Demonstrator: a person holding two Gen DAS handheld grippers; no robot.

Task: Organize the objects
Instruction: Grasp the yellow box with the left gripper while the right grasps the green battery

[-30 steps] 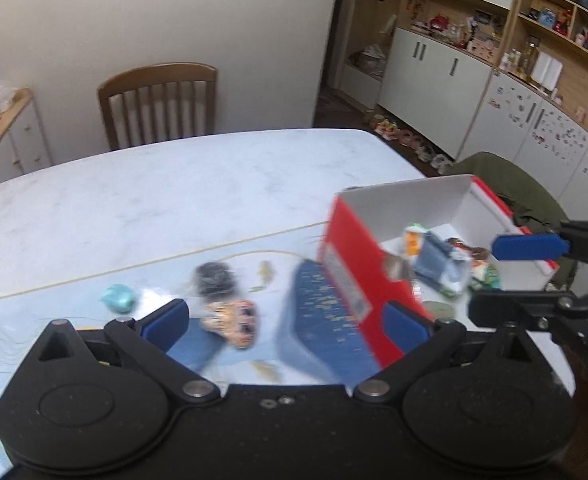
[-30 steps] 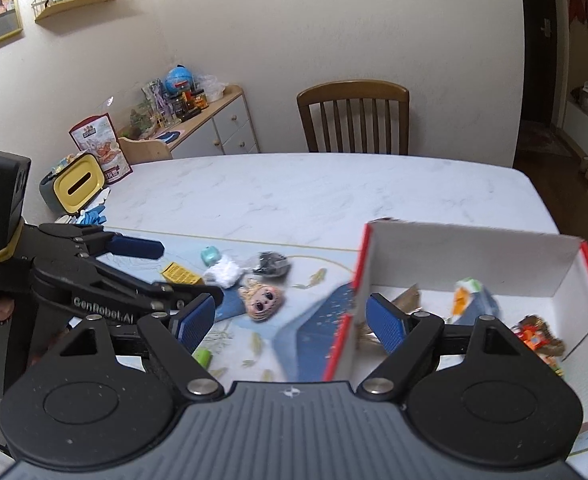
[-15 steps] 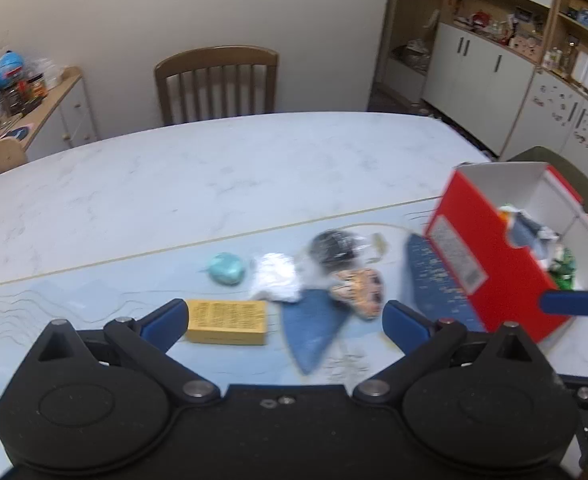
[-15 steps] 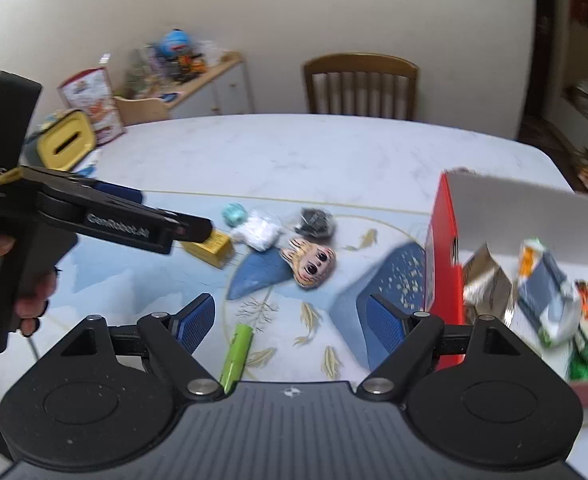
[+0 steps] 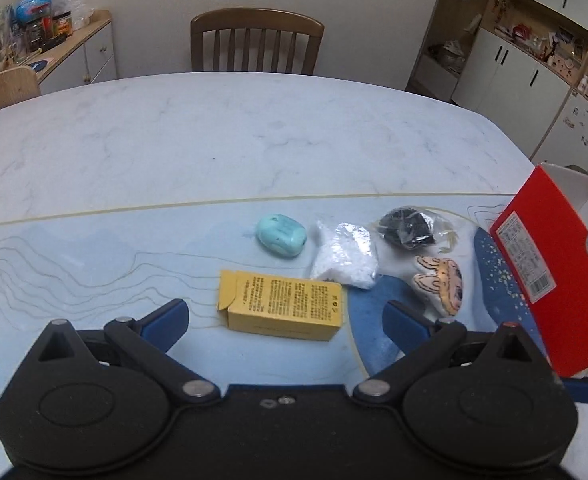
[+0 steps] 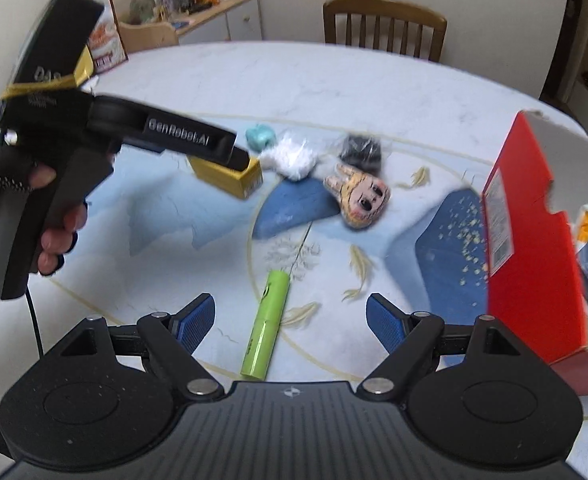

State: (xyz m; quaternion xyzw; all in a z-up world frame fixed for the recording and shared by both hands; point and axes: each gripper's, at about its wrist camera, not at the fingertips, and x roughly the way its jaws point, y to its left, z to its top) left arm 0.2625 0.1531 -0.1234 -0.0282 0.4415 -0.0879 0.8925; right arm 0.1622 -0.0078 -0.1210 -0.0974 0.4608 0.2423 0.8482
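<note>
My left gripper (image 5: 286, 316) is open, its blue pads on either side of a yellow box (image 5: 280, 305) that lies flat on the blue mat. Beyond the box lie a teal lump (image 5: 281, 235), a white crinkled packet (image 5: 345, 255), a black item in clear wrap (image 5: 407, 226) and a cartoon-face plush (image 5: 439, 283). In the right wrist view my right gripper (image 6: 292, 322) is open above a green tube (image 6: 266, 324). The red box (image 6: 533, 240) stands at the right with wrapped items inside. The left gripper (image 6: 240, 159) hovers over the yellow box (image 6: 230, 178).
A person's gloved hand (image 6: 34, 216) holds the left gripper's handle. A wooden chair (image 5: 256, 42) stands at the table's far edge. A sideboard (image 5: 46, 48) with clutter is at the back left, white cabinets (image 5: 533, 76) at the right. The marble table (image 5: 214, 136) reaches back beyond the mat.
Both grippers swung left, away from the red box. The left one came down over the yellow box; the right one now faces the green tube.
</note>
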